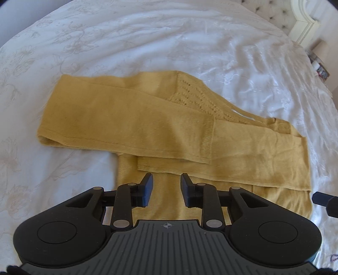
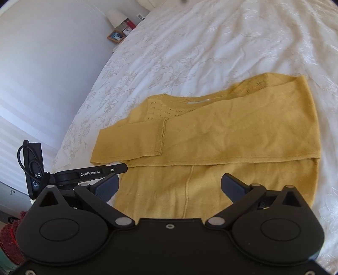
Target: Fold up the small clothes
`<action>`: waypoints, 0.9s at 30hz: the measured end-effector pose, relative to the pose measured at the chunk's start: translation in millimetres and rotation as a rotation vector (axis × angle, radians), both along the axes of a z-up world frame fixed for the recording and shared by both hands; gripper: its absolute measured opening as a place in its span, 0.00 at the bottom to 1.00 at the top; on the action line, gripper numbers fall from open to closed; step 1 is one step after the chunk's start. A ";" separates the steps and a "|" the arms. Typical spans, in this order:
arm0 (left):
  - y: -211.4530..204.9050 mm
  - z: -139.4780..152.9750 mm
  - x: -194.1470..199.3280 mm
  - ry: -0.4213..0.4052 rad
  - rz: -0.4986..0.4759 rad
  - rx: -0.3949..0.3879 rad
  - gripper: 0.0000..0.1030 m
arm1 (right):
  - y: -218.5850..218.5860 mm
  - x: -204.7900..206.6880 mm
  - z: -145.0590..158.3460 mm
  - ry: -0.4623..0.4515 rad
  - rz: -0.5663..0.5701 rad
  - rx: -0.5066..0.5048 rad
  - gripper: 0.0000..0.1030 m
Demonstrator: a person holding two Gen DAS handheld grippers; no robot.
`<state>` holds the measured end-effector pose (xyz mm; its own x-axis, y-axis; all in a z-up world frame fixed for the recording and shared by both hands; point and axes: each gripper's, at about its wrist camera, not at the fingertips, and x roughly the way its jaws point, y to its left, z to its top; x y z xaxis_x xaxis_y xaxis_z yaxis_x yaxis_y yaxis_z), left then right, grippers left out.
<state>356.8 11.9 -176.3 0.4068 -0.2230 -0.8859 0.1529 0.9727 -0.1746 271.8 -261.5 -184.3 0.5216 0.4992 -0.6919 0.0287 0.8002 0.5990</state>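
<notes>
A mustard-yellow knit sweater point(image 1: 126, 118) lies flat on the white bedspread point(image 1: 147, 42), both sleeves folded across its body. It also shows in the right wrist view point(image 2: 232, 131). My left gripper point(image 1: 166, 186) hovers over the sweater's lower part, jaws partly open and empty. My right gripper point(image 2: 170, 186) is wide open and empty over the sweater's hem side. The left gripper's finger point(image 2: 114, 168) shows in the right wrist view at the sweater's left edge. A tip of the right gripper point(image 1: 321, 197) shows at the right edge of the left wrist view.
The bed's padded headboard point(image 1: 274, 14) and a white frame are at the far right. A nightstand with a picture frame point(image 2: 115, 36), a lamp point(image 2: 116, 17) and small items stands beside the bed. A white wall point(image 2: 42, 74) runs along the bed's left side.
</notes>
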 end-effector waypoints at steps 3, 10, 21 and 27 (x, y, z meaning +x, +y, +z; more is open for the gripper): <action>12.5 -8.3 8.1 0.009 0.030 0.014 0.27 | 19.9 24.9 -2.5 -0.005 0.026 -0.014 0.99; 26.7 -32.0 25.8 0.047 0.080 0.021 0.28 | 52.2 72.2 -15.6 0.005 0.055 -0.052 0.89; 38.4 -57.0 30.6 0.073 0.125 -0.037 0.30 | 81.7 129.9 -58.0 0.076 0.124 -0.040 0.65; 40.1 -57.2 30.1 0.065 0.110 -0.039 0.30 | 83.4 140.0 -80.4 0.115 0.095 -0.004 0.59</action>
<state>386.9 52.0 -233.6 0.3723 -0.2154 -0.9028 0.0326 0.9751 -0.2192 411.8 -178.1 -264.7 0.3896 0.5394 -0.7465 0.0212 0.8050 0.5928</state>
